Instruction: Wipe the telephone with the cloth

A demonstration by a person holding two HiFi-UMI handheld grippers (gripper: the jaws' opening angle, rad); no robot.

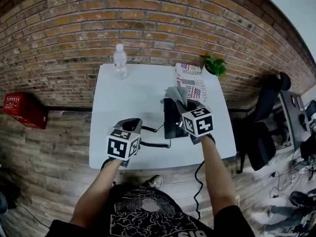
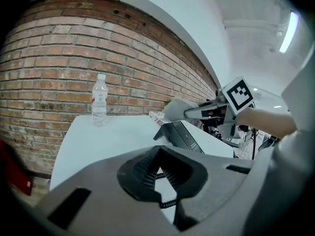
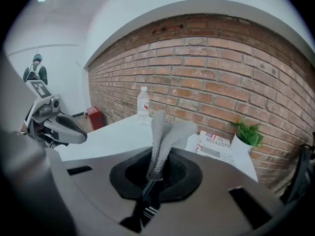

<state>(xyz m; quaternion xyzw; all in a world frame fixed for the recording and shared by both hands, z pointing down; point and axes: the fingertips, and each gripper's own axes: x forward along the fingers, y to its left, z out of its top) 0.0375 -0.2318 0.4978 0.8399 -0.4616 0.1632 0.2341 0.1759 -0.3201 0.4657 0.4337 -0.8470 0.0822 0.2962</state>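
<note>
Telephone [image 1: 173, 118] first: it's a black desk set, and it sits toward the near right part of the white table [image 1: 133, 93], its face tilted up toward the person. Right over its far end hangs the grey cloth [image 1: 177, 95]. The right gripper [image 1: 183, 107] has its jaws pressed together on one bunched corner of it. That leaves a loose flap free beyond the jaws, which looks like a sensible way to hold a cloth for wiping. From where I stand the cloth seems just above the set or barely brushing it; I can't say which, so the wipe looks about to start or only just begun.

To the telephone's left is the left gripper [image 1: 129, 127], low over the table. Its jaws stand a little apart, with bare tabletop and a stretch of coiled cord [image 1: 150, 144] showing through the gap. The cord runs from the telephone over to that gripper. I can't tell whether the pads touch it, but my guess is that this hand is there to keep the cord and set from sliding under the rubbing.

Beyond the telephone, against the brick wall, lies a stack of printed papers [image 1: 190, 78], with a small green plant [image 1: 215, 64] past it to the right. Well off to the telephone's far left stands a clear water bottle [image 1: 120, 60], out of the cloth's way.
</note>
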